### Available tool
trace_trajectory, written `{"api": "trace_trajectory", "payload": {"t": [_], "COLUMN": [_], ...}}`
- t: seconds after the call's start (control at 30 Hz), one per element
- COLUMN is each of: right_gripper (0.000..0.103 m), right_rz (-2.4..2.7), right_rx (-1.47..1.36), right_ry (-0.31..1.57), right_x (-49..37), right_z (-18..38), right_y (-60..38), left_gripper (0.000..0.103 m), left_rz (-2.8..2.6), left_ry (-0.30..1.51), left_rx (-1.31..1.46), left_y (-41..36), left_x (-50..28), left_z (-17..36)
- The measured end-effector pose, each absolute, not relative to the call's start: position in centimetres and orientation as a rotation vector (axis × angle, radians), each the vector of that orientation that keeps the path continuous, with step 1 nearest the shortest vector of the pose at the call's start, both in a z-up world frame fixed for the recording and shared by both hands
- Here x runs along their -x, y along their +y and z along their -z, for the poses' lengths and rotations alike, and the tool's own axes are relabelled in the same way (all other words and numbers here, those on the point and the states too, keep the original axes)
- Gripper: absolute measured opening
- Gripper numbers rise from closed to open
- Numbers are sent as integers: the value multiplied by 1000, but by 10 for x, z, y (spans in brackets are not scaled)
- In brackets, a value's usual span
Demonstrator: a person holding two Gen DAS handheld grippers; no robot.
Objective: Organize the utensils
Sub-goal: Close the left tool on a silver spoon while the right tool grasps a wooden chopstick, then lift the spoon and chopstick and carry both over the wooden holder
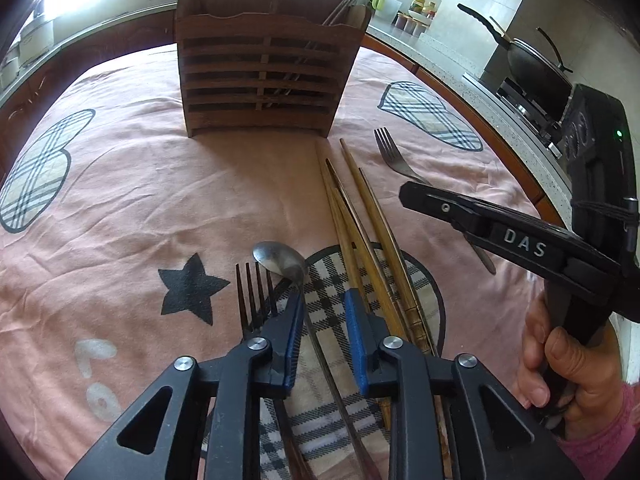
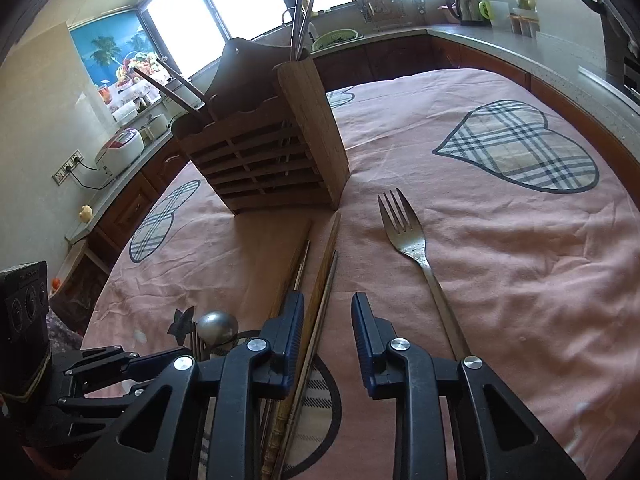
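A wooden slatted utensil holder (image 1: pixel 260 76) stands at the back of the table, also in the right wrist view (image 2: pixel 272 160), with some metal utensils and chopsticks in it. My left gripper (image 1: pixel 322 300) is open, low over the handle of a metal spoon (image 1: pixel 280 260), which runs between its fingers. A dark fork (image 1: pixel 254 296) lies just left of it. Several wooden chopsticks (image 1: pixel 360 224) lie to the right. My right gripper (image 2: pixel 328 312) is open above the chopsticks (image 2: pixel 320 280). A silver fork (image 2: pixel 408 240) lies right of it.
A pink cloth with plaid hearts and a black star (image 1: pixel 192 288) covers the table (image 1: pixel 120 200). A wok (image 1: pixel 536 64) sits on the stove at the right. A rice cooker (image 2: pixel 120 148) stands on the counter at the left.
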State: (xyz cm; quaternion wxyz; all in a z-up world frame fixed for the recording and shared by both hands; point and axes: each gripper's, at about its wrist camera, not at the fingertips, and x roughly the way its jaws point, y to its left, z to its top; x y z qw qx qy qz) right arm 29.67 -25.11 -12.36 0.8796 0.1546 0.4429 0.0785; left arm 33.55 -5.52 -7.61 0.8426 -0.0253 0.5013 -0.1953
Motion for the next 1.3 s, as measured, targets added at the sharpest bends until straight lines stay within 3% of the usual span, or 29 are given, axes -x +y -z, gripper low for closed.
{"api": "trace_trajectory", "payload": {"t": [0.07, 0.3, 0.47, 0.87, 0.93, 1.3], "right_gripper": [18, 11, 6, 7, 7, 4], "right_rz": [-158, -149, -148, -166, -165, -193], "right_rx": [-307, -255, -220, -233, -227, -309], "right_ry": [955, 1013, 1034, 1045, 1039, 943], "right_x": [-307, -331, -343, -359, -358, -328], "right_z": [131, 144, 147, 147, 147, 114], "right_y": [-248, -240, -238, -242, -242, -256], "left_gripper": [15, 6, 6, 6, 2, 0], "left_rz": [413, 448, 464, 480, 471, 466], "left_ry": [1056, 1116, 1139, 1173, 1171, 1054], "left_rx": [43, 88, 102, 138, 123, 122], "left_y": [-59, -56, -57, -52, -55, -49], "left_x": [-339, -357, -368, -390, -389, -364], "left_z": [77, 92, 102, 111, 110, 79]}}
